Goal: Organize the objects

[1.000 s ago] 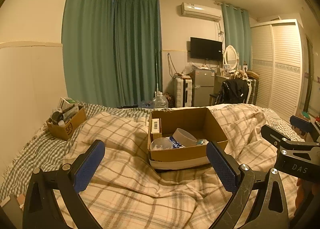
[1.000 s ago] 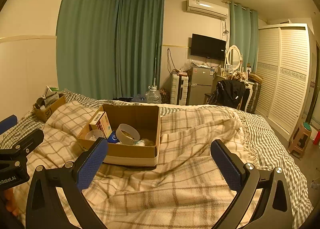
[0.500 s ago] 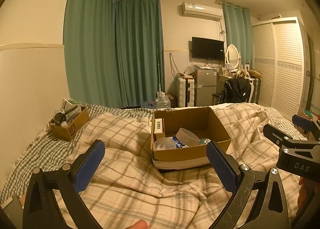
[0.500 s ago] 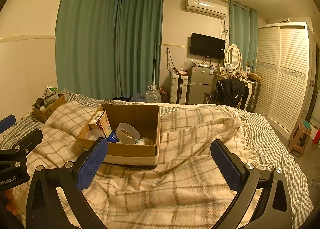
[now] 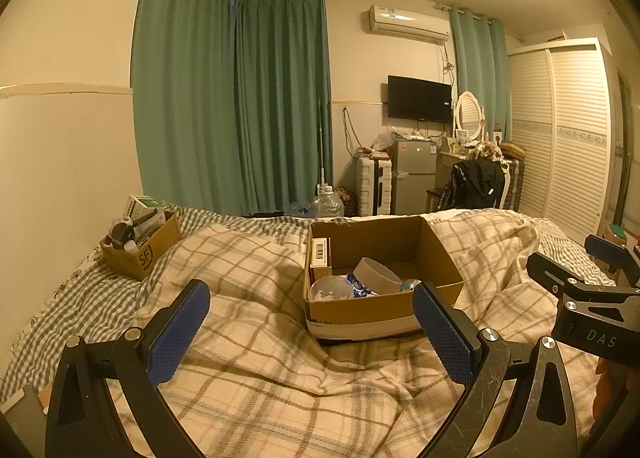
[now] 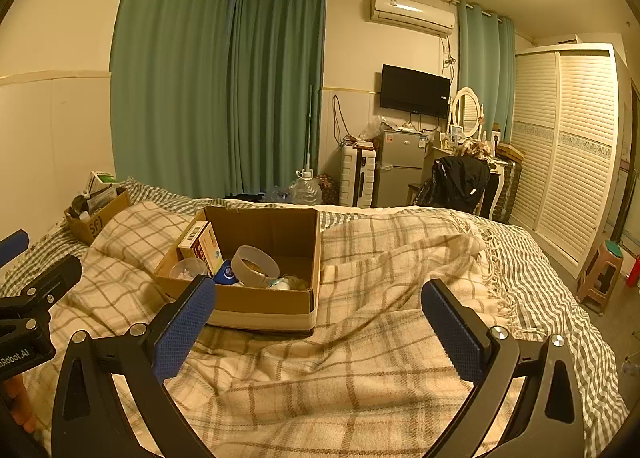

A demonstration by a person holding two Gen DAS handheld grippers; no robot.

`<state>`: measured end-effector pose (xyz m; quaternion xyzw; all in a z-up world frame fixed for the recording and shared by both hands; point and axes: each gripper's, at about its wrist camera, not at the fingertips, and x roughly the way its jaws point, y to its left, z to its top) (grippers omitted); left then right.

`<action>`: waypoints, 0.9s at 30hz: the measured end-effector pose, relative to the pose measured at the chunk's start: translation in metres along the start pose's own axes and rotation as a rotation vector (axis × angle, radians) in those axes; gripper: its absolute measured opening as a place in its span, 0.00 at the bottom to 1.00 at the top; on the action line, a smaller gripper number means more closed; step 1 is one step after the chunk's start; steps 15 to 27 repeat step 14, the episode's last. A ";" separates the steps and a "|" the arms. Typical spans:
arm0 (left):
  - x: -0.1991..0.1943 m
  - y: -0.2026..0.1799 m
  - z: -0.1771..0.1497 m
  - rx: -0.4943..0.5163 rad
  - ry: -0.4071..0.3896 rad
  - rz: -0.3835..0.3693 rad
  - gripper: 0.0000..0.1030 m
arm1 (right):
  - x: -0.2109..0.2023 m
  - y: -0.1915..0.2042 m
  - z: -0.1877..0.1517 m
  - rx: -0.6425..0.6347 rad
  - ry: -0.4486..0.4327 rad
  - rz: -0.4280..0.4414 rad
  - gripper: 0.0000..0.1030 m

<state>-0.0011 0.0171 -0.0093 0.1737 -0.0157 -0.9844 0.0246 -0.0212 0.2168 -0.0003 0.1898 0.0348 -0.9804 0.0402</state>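
An open cardboard box sits on a plaid blanket in the middle of the bed. It holds a tape roll, a small upright carton, a clear lid and other small items. My left gripper is open and empty, just short of the box. My right gripper is open and empty, to the right of the box and nearer than it.
A smaller cardboard box full of items stands at the bed's far left by the wall. The plaid blanket is rumpled. A stool stands on the floor at right. A fridge, a suitcase and a chair stand beyond the bed.
The left wrist view has shifted slightly, so the box sits a little further right in it. The right gripper has barely moved. Both grippers stay open.
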 end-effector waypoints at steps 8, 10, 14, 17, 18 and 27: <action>0.000 -0.001 0.002 0.001 0.006 -0.002 1.00 | 0.001 0.000 0.000 -0.002 0.007 0.001 1.00; 0.002 -0.001 0.002 0.003 0.013 0.004 1.00 | 0.002 0.001 0.000 -0.003 0.011 0.001 1.00; 0.005 0.001 0.002 -0.002 0.019 0.013 1.00 | 0.002 0.002 0.000 -0.004 0.014 0.001 1.00; 0.005 0.001 0.002 -0.002 0.019 0.013 1.00 | 0.002 0.002 0.000 -0.004 0.014 0.001 1.00; 0.005 0.001 0.002 -0.002 0.019 0.013 1.00 | 0.002 0.002 0.000 -0.004 0.014 0.001 1.00; 0.005 0.001 0.002 -0.002 0.019 0.013 1.00 | 0.002 0.002 0.000 -0.004 0.014 0.001 1.00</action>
